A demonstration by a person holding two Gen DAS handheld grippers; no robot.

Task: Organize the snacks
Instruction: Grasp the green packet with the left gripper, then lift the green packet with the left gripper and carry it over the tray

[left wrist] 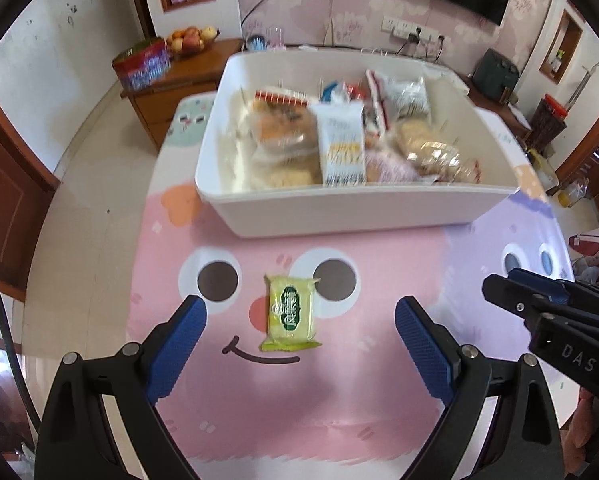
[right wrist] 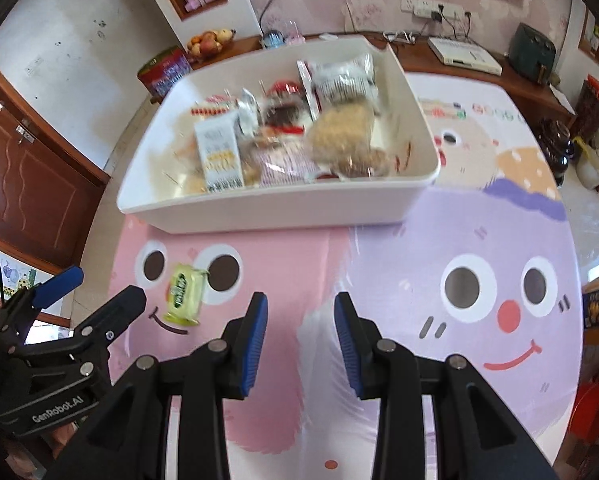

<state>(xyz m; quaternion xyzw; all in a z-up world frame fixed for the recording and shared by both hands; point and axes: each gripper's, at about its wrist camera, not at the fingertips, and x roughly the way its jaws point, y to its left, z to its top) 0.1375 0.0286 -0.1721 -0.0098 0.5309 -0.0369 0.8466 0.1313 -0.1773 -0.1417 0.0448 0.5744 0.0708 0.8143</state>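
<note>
Logging one loose item: green snack packet (left wrist: 292, 313), flat on the cartoon tablecloth (left wrist: 379, 380), well short of the white bin (left wrist: 339, 212), which already holds assorted wrapped snacks.

Position relative to my grippers: packet lies directly ahead of the left gripper (left wrist: 301, 320), between the lines of its two blue pads (left wrist: 179, 344), with no contact. Long axis runs away from me toward the bin, so the pads would meet its long sides. I judge that a workable approach without rolling the wrist.

Left gripper: spread wide, holding nothing.

Right gripper (right wrist: 301, 340): partly closed with a clear gap, nothing held. From its view the packet sits off to the left, well apart.

Nearer hand: left. I judge the pickup is its job, then transfer into the bin.
</note>
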